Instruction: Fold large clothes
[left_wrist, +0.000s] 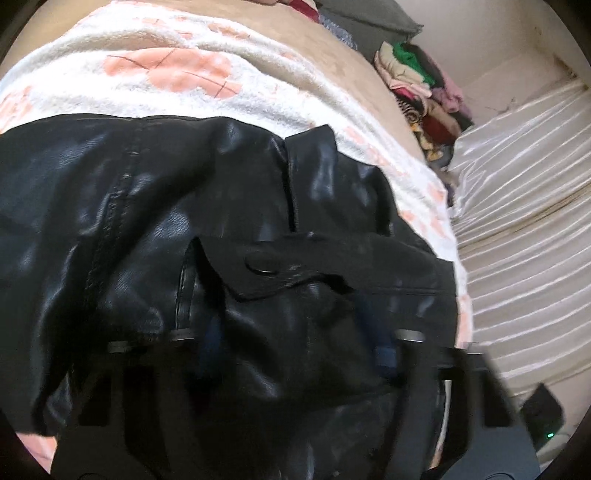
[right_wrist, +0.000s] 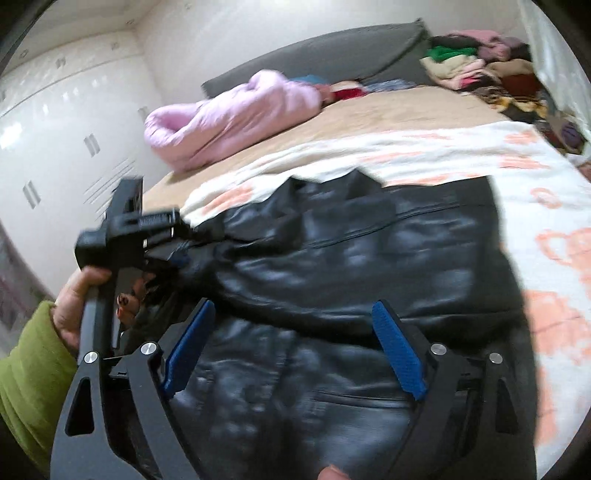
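Because the left gripper (right_wrist: 177, 254) is closed on a bunched fold at the side of the black leather jacket (right_wrist: 369, 258) while the right gripper (right_wrist: 295, 350) hovers over it with jaws spread wide and nothing between the blue ribbed pads (right_wrist: 399, 354), the jacket hangs on one grip only. The glossy, stiff, heavily seamed leather, spread on a fluffy white blanket (left_wrist: 147, 44) with peach motifs, could slip from the pinch or spring back open. A pull could also drag the blanket askew across the bed.
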